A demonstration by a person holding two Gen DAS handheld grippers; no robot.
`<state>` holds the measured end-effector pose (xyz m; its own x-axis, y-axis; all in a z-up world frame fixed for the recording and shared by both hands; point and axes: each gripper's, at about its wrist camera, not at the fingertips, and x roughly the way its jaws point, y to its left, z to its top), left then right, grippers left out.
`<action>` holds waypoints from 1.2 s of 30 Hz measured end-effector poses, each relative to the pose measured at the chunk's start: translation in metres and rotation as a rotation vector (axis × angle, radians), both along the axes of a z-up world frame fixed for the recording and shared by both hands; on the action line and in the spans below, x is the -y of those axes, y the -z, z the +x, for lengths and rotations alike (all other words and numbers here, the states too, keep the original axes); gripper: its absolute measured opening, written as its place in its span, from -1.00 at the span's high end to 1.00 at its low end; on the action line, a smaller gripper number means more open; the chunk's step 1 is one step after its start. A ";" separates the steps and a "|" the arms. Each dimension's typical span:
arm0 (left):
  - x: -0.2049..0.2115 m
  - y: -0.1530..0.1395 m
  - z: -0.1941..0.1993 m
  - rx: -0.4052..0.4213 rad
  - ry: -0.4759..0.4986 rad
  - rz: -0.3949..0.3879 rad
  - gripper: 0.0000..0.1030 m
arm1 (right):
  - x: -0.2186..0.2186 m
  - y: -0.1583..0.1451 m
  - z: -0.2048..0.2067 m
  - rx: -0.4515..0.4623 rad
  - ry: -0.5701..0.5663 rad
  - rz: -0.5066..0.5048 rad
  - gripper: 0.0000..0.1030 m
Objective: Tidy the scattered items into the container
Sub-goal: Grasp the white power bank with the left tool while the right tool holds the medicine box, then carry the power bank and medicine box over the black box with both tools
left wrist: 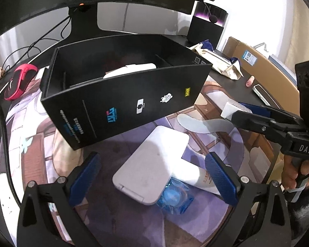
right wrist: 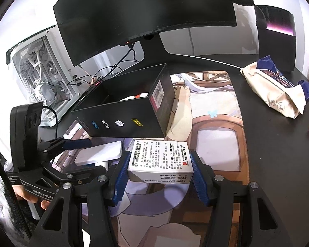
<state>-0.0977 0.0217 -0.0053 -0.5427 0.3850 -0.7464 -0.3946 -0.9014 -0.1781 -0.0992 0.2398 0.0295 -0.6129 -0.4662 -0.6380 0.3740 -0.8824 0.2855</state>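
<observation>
Bench (right wrist: 267, 144) carried printed mat (right wrist: 216, 127). Black container (left wrist: 121, 94) stood open on mat, white item inside. White flat case (left wrist: 150, 164) lay near container, over blue packet (left wrist: 175, 199). Left gripper (left wrist: 154, 175) spread wide, straddling case, not touching. Right gripper (right wrist: 158, 175) clamped white printed box (right wrist: 160, 160).

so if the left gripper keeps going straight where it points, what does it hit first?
Most likely the flat white case on the mat, which lies between the open jaws of the left gripper. It rests partly on a blue packet. Depth is hard to judge through the fisheye.
</observation>
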 end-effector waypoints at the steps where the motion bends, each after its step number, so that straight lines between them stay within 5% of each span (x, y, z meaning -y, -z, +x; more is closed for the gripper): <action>1: -0.002 0.000 0.002 -0.011 0.016 -0.004 -0.74 | -0.001 0.001 0.000 0.002 0.000 -0.003 -0.10; 3: -0.003 -0.001 0.003 -0.021 0.028 0.000 -0.34 | -0.002 0.002 -0.001 0.003 0.002 -0.005 -0.10; 5: 0.000 -0.003 0.003 -0.011 0.040 0.029 0.26 | -0.003 0.002 -0.001 0.004 0.002 -0.008 -0.10; 17: 0.004 -0.020 0.013 -0.066 0.048 -0.001 0.27 | -0.003 -0.005 0.003 -0.016 0.004 -0.010 -0.10; 36: 0.038 -0.060 0.037 -0.190 -0.053 0.063 0.26 | 0.001 -0.025 0.012 -0.083 -0.010 -0.042 -0.10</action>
<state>-0.0604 -0.0167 0.0544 -0.6924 0.3948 -0.6039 -0.3785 -0.9113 -0.1619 -0.0875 0.2390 0.0544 -0.6578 -0.4977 -0.5653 0.4065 -0.8665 0.2898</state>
